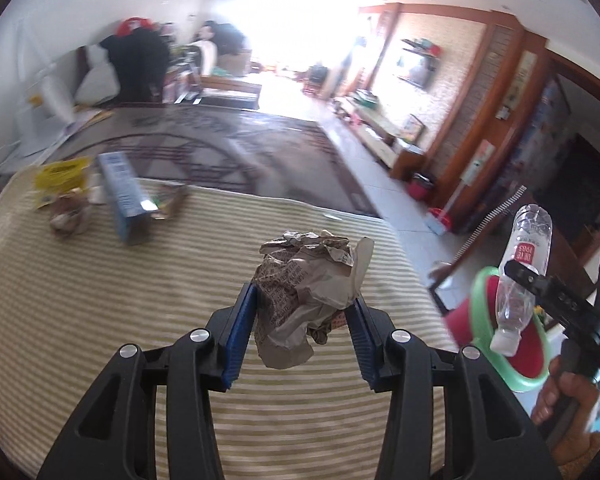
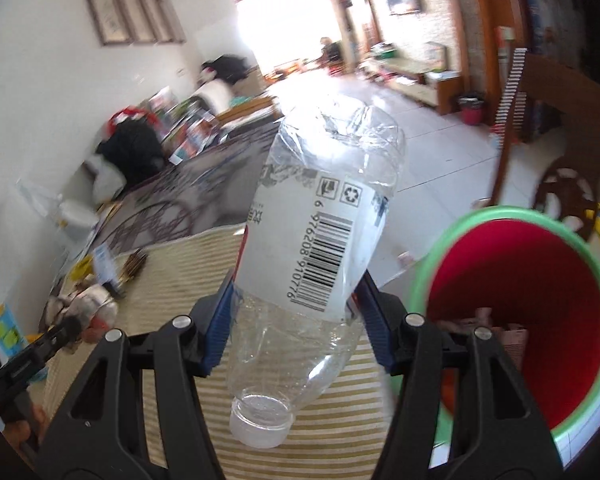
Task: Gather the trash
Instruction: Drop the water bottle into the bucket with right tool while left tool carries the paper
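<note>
Right gripper (image 2: 296, 312): clamped on bottle (image 2: 316, 232), just beside bin (image 2: 420, 276). Left gripper (image 1: 300, 320): clamped on paper wad (image 1: 300, 280), further from bin. Beyond: box (image 1: 124, 196), wrappers (image 1: 60, 184) on table (image 1: 100, 300). Step: carrying. Next: release over bin mouth.

The far clutter on the striped cloth (image 1: 100, 320) — a blue box (image 1: 124, 196), a yellow wrapper (image 1: 60, 174) — is motion-blurred, its print unreadable, and the red bin (image 2: 516, 312) is cut off by the frame edge.
</note>
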### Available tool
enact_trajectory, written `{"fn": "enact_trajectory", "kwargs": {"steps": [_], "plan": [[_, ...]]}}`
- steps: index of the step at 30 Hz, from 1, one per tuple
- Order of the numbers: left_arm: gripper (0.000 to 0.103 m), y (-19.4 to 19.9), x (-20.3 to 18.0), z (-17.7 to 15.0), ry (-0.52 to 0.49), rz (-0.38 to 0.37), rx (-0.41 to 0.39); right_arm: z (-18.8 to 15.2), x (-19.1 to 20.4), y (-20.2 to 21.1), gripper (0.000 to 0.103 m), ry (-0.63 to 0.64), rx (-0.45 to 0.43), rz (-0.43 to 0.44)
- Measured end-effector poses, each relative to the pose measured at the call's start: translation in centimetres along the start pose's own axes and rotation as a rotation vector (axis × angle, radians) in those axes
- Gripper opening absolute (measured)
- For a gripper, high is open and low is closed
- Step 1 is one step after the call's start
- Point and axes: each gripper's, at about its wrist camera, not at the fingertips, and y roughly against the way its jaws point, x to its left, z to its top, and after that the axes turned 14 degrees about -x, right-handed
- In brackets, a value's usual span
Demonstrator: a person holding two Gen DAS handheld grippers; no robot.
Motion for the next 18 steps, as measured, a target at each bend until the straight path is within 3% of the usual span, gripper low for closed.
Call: {"fn": "enact_trajectory", "kwargs": {"steps": [4, 9, 11, 12, 18], "plan": [[0.043, -0.6, -3.4, -0.9, -0.025, -0.059, 0.031, 0.7, -4.3, 1.8, 0.056, -0.017, -0.055, -0.135], [0.043, -1.6, -7.5, -1.8, -0.038, -0.139, 0.065, 0.3, -7.5, 2.4, 0.057, -0.011, -0.047, -0.266], [0.043, -2.1, -9.4, -2.1, -0.042, -0.175, 0.08, 0.2, -8.5, 2.4, 0.075, -0.002, -0.039, -0.322], [0.043, -2.5, -10.3, -2.3, -0.041, -0.201, 0.092, 0.3, -8.8, 2.6, 0.089, -0.004, -0.051, -0.348], [0.043, -4.5, -16.4, -3.3, -0.083, -0.35, 0.156, 1.8, -11.8, 6.6, 0.098, -0.115, -0.25, -0.526]]}}
